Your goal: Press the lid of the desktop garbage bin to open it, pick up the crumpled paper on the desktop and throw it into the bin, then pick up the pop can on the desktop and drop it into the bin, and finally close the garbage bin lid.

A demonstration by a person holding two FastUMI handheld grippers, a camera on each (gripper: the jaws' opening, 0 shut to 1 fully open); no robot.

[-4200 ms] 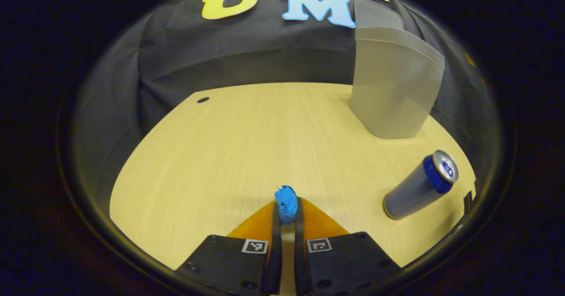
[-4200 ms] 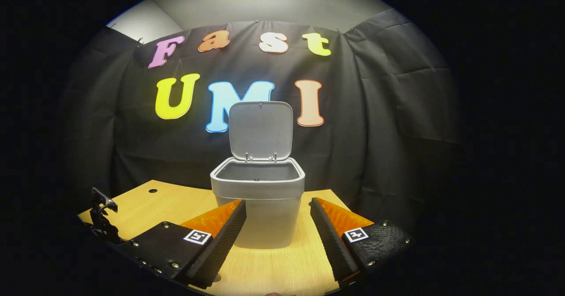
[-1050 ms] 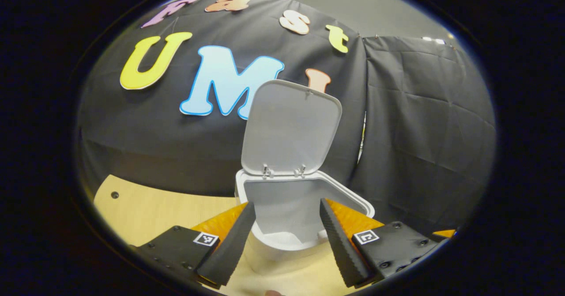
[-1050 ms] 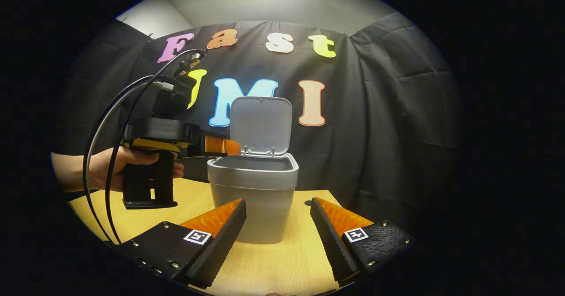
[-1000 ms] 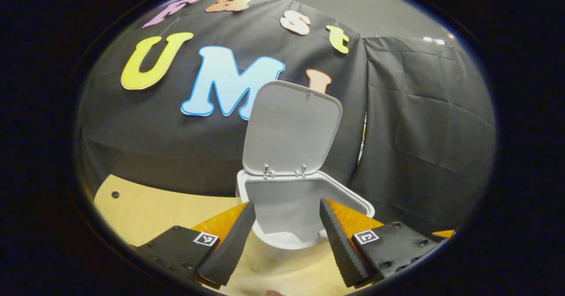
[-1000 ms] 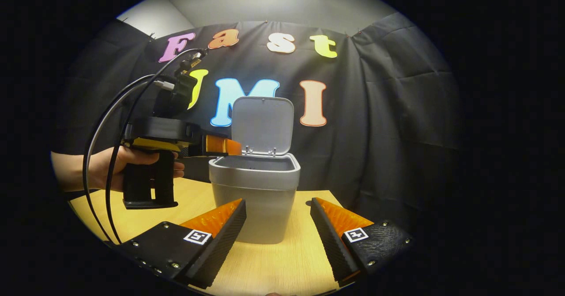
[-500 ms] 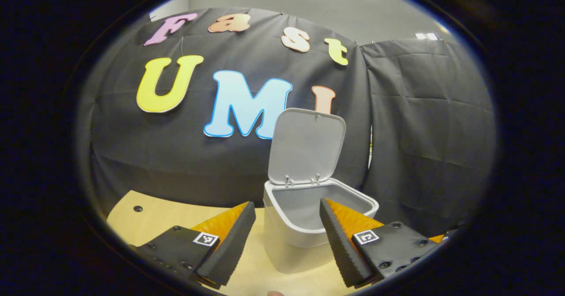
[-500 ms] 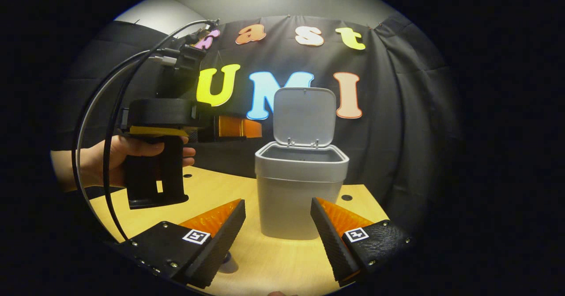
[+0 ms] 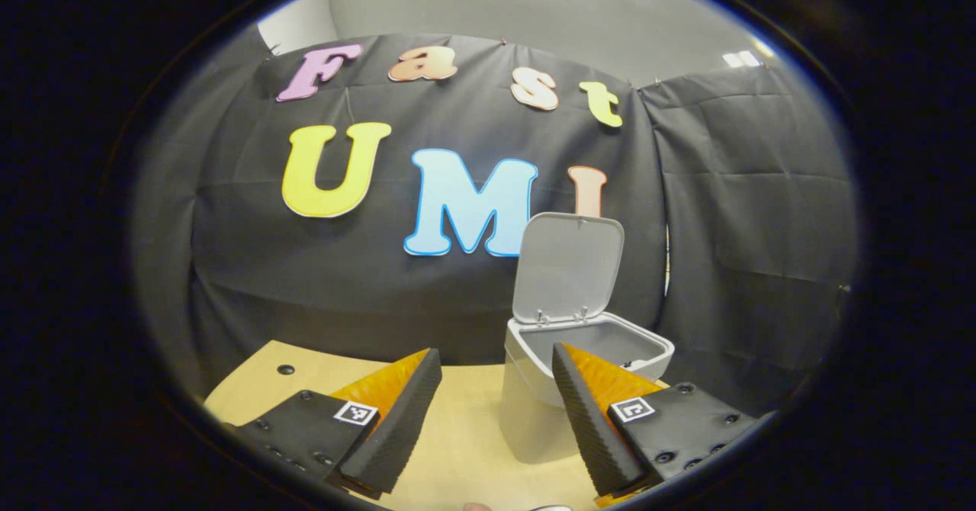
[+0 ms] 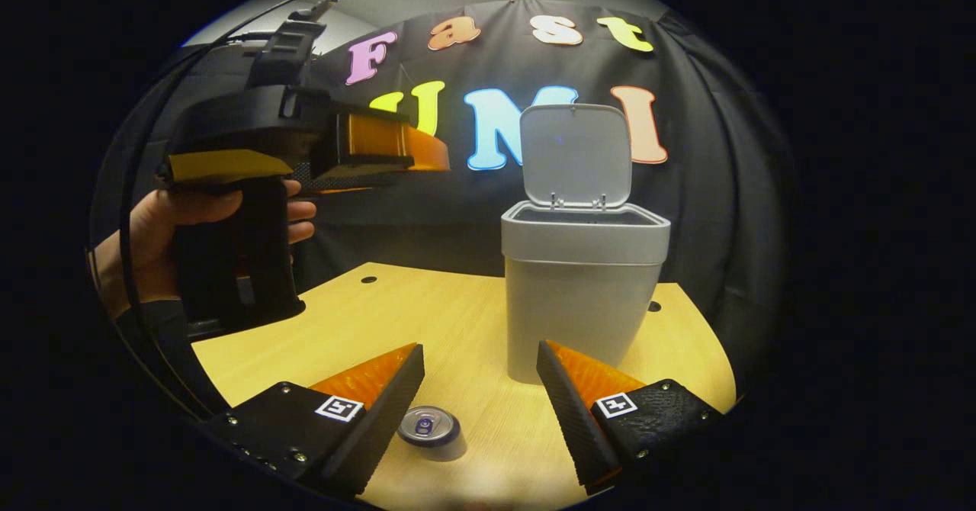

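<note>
- Garbage bin: pale grey plastic, tapered body, thicker rim band, stands upright on the light wood desktop at about 2 o'clock from the right gripper in the right gripper view.
- Lid is flipped up, near vertical, hinged at the back edge on two small metal hinges; the inside face is plain grey.
- In the left gripper view the bin sits at 1 o'clock past the fingers, lid up, grey inside wall visible; contents cannot be seen.
- Pop can: upright on the desktop, seen from above, silver top with a purple-blue centre around the tab, at 6 o'clock in the right gripper view, just beside the inner edge of the left finger.
- Right gripper: fingers spread wide, nothing between them, low over the desktop, can and bin ahead.
- Left gripper: fingers spread wide, nothing held, pointing toward the bin.
- Left gripper also shows in the right gripper view at 10 o'clock, held by a hand above the desktop, well apart from the bin rim; its finger spread cannot be told from this side-on angle.
</note>
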